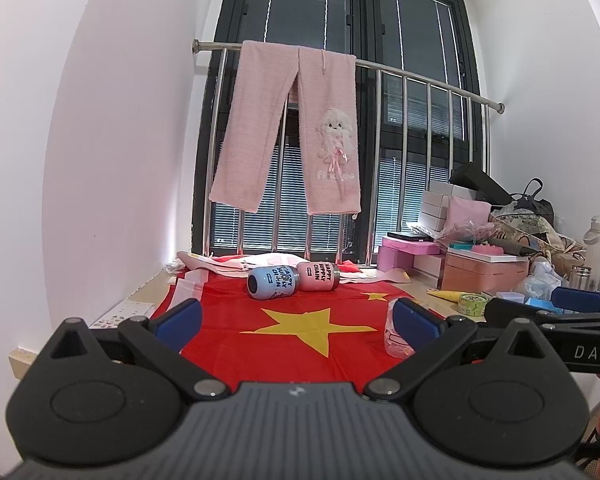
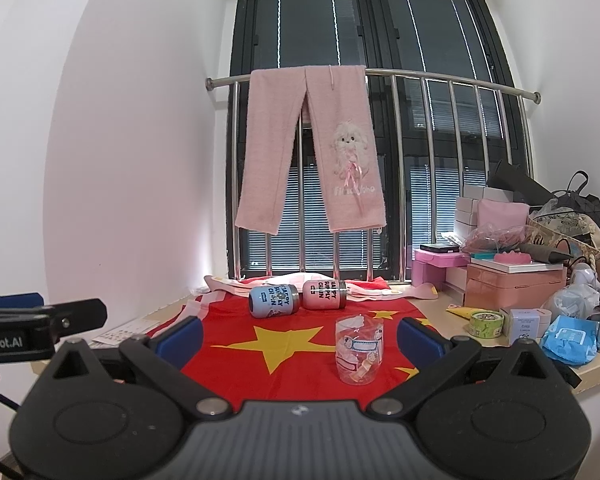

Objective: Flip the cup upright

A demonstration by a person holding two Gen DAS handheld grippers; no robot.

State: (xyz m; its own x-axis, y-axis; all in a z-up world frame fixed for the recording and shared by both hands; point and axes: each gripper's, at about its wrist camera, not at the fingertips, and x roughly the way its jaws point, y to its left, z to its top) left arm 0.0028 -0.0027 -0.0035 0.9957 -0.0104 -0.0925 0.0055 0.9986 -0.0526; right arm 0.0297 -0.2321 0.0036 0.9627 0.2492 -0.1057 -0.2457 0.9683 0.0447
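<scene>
A: Where does the cup-flipping stand?

B: The clear plastic cup (image 2: 359,349) stands on the red flag (image 2: 284,356) near the desk's front edge; the blue cup (image 2: 273,300) and pink cup (image 2: 324,294) lie sideways toward the back.

A: The grippers?

B: The left gripper (image 1: 296,318) and right gripper (image 2: 298,338) show wide, empty jaws.

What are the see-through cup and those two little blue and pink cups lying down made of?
The clear cup looks like thin glossy plastic, though it may be glass: the red cloth shows through it. The blue cup and pink cup seem to be metal with a matte printed coating, judging by the bare silvery band at one end.
</scene>
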